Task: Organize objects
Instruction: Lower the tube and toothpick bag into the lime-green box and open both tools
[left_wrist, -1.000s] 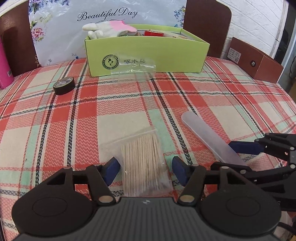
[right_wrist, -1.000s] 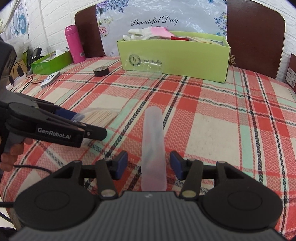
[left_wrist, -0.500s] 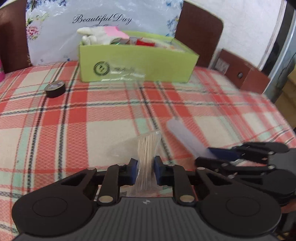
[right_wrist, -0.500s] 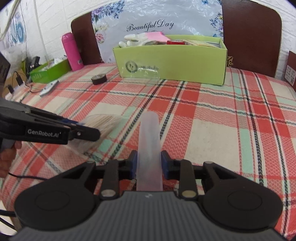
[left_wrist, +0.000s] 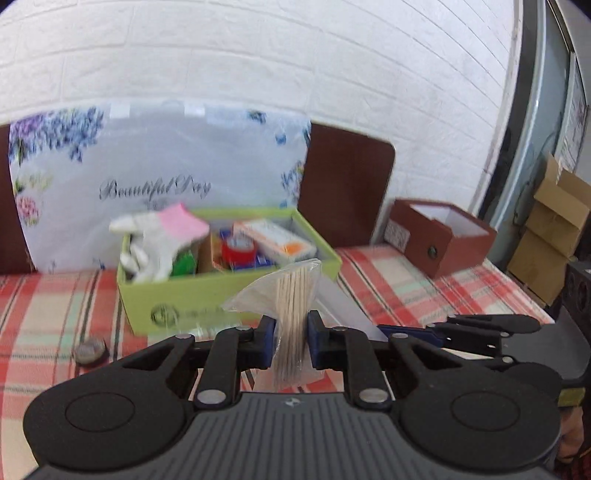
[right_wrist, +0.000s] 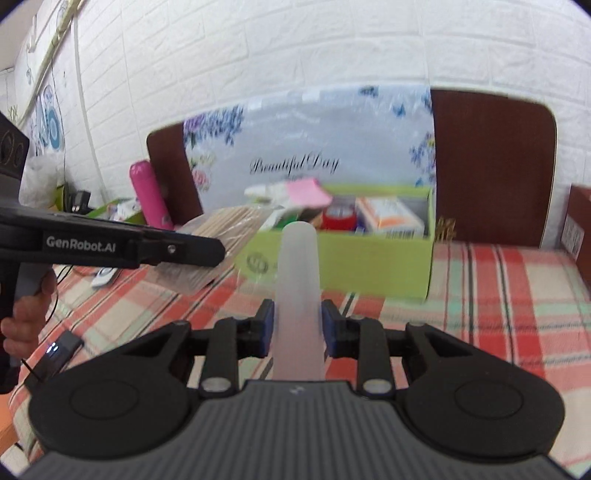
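My left gripper (left_wrist: 291, 341) is shut on a clear bag of wooden toothpicks (left_wrist: 293, 314), held on edge above the plaid table. My right gripper (right_wrist: 297, 330) is shut on a long frosted plastic case (right_wrist: 298, 288) that sticks out forward. Ahead of both stands the open green box (left_wrist: 177, 295) (right_wrist: 369, 254) with a white and pink glove (left_wrist: 162, 236), a red tape roll (left_wrist: 238, 249) and a white and orange packet (left_wrist: 273, 238) inside. The left gripper and its bag (right_wrist: 218, 230) show at the left of the right wrist view.
A black tape roll (left_wrist: 88, 350) lies on the plaid cloth left of the box. A brown open box (left_wrist: 439, 240) stands at the right. A pink bottle (right_wrist: 147, 195) and a second green tray (right_wrist: 110, 210) are at the far left. A flowered bag (right_wrist: 314, 144) leans behind the box.
Both grippers closed on their objects, the left on the toothpick bag, the right on the frosted case, and lifted them off the cloth. Both views have tilted up toward the box and wall.
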